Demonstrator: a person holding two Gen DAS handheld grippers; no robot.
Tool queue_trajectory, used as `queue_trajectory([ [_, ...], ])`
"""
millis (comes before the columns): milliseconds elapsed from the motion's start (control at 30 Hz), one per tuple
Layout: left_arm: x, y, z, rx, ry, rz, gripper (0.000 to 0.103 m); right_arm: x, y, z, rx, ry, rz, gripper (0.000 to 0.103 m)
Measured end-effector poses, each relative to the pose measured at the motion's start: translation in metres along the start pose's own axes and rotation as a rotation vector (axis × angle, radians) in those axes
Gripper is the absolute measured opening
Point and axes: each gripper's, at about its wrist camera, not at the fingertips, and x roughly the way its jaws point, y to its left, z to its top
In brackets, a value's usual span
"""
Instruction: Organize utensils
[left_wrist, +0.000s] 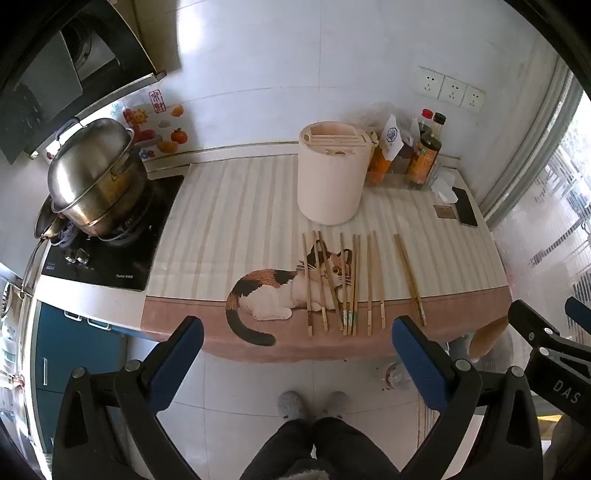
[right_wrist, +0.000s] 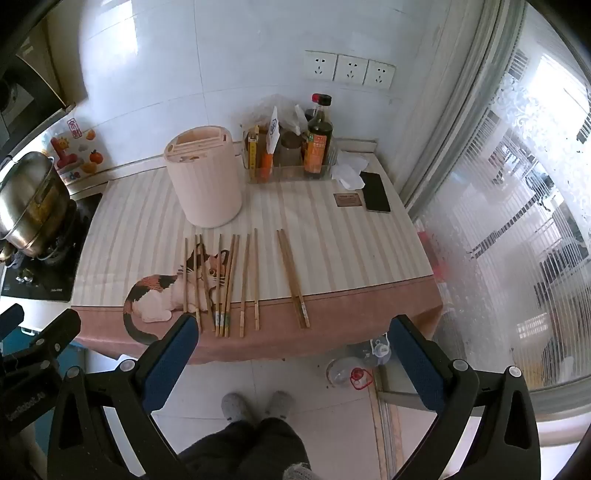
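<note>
Both grippers were hanging back off the counter edge, left gripper (left_wrist: 297, 339) and right gripper (right_wrist: 293, 338) each with jaws wide apart, holding nothing. The chopsticks (right_wrist: 229, 284) lay in a loose row on the cat mat (right_wrist: 332, 236), with the holder (right_wrist: 204, 177) just behind them at 12 o'clock. I'd guess they're light, stiff and a bit slick, so pinching mid-shaft on the stray pair (right_wrist: 293, 278) at 3 o'clock looked easiest.
</note>
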Motion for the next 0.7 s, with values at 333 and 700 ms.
queue_trajectory([
  [333,-0.007,-0.002,0.007,0.008,-0.016,0.008,0.103,0.002,0.0,0.0,0.003,0.003,0.005,0.103],
  [700,-0.009,-0.001,0.01,0.01,-0.039,0.006,0.103,-0.005,0.002,-0.002,0.004,-0.004,0.006,0.103],
])
